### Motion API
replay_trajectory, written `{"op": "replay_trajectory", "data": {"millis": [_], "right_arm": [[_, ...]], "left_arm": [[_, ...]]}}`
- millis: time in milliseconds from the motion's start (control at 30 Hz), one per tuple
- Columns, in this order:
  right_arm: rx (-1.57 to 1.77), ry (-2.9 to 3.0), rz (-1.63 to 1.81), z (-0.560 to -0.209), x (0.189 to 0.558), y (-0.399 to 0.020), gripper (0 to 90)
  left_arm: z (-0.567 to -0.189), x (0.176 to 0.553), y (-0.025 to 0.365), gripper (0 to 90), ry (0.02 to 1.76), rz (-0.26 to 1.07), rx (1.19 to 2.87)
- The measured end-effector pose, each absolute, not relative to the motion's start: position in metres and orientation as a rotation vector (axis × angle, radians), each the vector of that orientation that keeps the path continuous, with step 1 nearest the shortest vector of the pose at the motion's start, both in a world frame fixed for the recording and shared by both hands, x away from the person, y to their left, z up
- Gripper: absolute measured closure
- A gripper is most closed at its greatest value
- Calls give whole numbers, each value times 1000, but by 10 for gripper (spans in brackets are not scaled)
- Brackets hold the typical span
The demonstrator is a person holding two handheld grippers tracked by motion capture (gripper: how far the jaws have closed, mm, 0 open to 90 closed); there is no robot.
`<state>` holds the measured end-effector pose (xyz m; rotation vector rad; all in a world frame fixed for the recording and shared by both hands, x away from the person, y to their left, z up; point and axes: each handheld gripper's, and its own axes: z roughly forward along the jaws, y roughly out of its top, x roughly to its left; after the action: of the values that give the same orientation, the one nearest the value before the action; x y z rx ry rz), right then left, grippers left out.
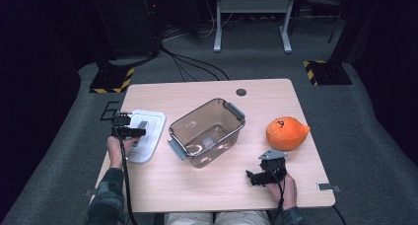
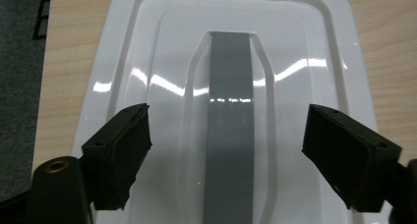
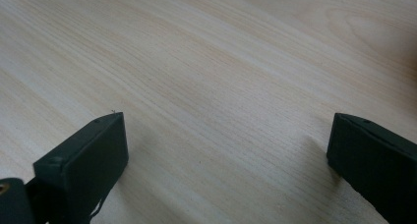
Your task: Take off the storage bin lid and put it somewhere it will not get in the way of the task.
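Note:
A white lid point(image 1: 146, 133) with a grey handle strip lies flat on the left of the table. My left gripper point(image 1: 132, 132) hovers over it. In the left gripper view the lid point(image 2: 147, 86) spreads under the jaws and its grey handle point(image 2: 230, 121) runs between them untouched; my left gripper point(image 2: 226, 155) is open. A clear brown bin point(image 1: 207, 131) with grey latches stands at the middle. An orange plush toy point(image 1: 287, 132) lies to the right. My right gripper point(image 1: 256, 176) rests low near the front right, and in the right gripper view it point(image 3: 226, 160) is open over bare wood.
The wooden table point(image 1: 212, 185) has a dark round hole point(image 1: 241, 92) near its far edge. Grey carpet surrounds it, with cables, a desk frame point(image 1: 251, 18) and yellow-black striped stand bases point(image 1: 113, 79) beyond.

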<state>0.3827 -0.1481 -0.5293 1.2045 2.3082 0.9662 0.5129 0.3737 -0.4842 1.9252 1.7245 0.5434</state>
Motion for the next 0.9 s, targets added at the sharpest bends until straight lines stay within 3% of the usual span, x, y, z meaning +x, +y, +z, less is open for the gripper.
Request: {"op": "replay_trajectory", "data": {"millis": [267,533,900], "right_arm": [[1209,2306,967,-529,383,-148,14],[1207,2306,967,-529,383,-148,13],[1205,2307,966,-529,383,-148,14]], "left_arm": [[-477,500,368,107,1650,551,1929],[-471,480,358,94,1556,606,1942],[-476,449,347,70,1461,583,1957]]}}
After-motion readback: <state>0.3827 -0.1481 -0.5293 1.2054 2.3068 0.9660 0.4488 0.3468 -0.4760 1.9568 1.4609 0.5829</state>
